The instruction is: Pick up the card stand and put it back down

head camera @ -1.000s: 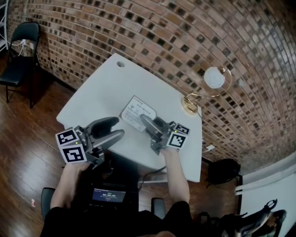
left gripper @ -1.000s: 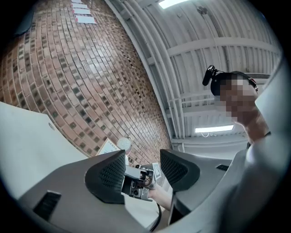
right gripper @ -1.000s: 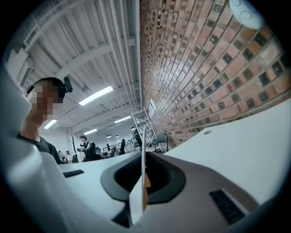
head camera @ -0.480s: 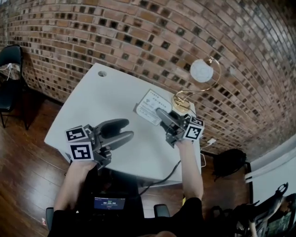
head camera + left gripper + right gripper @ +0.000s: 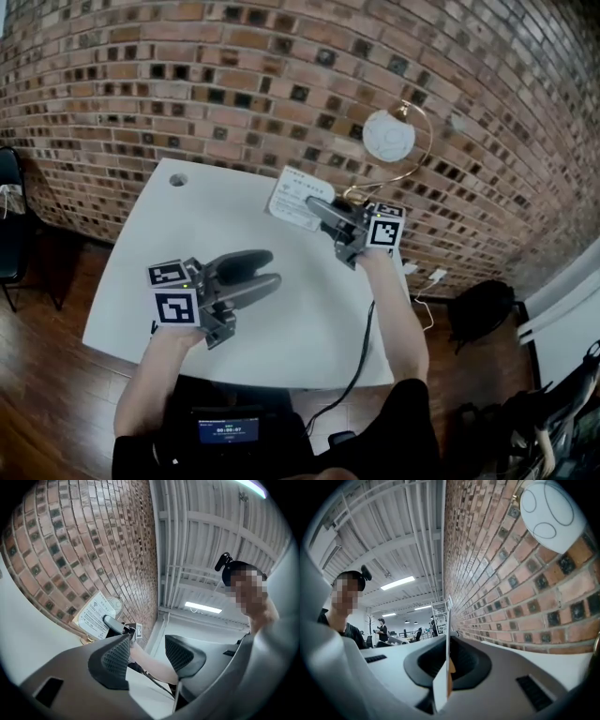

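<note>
The card stand (image 5: 298,198) is a flat white printed card, held up above the far edge of the white table (image 5: 187,234). My right gripper (image 5: 322,212) is shut on its near edge. In the right gripper view the card stand (image 5: 446,634) shows edge-on between the closed jaws, against the brick wall. My left gripper (image 5: 258,274) hangs over the near middle of the table, open and empty. From the left gripper view the card stand (image 5: 93,616) appears far off beyond the open fingers (image 5: 115,656).
A gold arc lamp with a round white globe (image 5: 388,137) stands at the table's far right corner, close behind the card. The brick wall (image 5: 234,84) runs along the far side. A cable (image 5: 352,366) trails off the near edge.
My right gripper has carried the card stand up and away toward the wall and lamp. The left gripper stayed over the near table, open. The head view has tilted upward.
</note>
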Demonstrator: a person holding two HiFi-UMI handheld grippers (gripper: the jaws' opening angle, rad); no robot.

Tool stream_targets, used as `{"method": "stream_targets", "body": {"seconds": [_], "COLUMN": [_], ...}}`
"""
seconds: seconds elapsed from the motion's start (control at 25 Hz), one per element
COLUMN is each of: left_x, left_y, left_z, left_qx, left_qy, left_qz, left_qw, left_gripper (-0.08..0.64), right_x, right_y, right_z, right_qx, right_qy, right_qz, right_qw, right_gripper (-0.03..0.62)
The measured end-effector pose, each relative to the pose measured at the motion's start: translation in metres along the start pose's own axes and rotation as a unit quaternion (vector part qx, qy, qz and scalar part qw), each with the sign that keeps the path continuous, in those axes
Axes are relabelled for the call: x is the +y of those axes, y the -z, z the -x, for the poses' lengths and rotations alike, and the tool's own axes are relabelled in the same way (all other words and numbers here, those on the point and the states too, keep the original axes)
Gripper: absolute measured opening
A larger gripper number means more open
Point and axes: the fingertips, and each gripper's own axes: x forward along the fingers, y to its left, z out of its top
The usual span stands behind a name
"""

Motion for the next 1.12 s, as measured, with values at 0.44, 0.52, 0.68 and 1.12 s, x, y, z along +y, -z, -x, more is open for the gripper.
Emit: {"method": "stream_targets", "body": {"seconds": [0.44,0.52,0.68,1.12], "left_x": [0.055,0.059,0.072,0.110], "left_y": [0.001,0.005,0.009,0.017], "left_z": [-0.028,-0.030,-0.028,-0.013], "left_qx": [0.050,0.062,0.064,0.042], "left_qy": [-0.011,-0.007,-0.013,-0.044], "left_qz": [-0.015,-0.010,0.004,0.043], "left_qw": [0.9986,0.9980,0.9979,0.9972], "left_gripper": [0.224,0.224,0.224,0.224], "right_x": [-0.095,-0.111,-0.136,-0.180], "right_y": [0.021,0.023,0.024,0.056], "right_z": [-0.018,-0.021,-0.026,-0.067], "right_qx": [0.028,0.031,0.028,0.051], "right_qy": [0.007,0.005,0.005,-0.020], "right_qz": [-0.026,-0.024,-0.021,-0.032], "right_qw": [0.999,0.999,0.999,0.998], "right_gripper": [0.028,0.028,0.028,0.028]}}
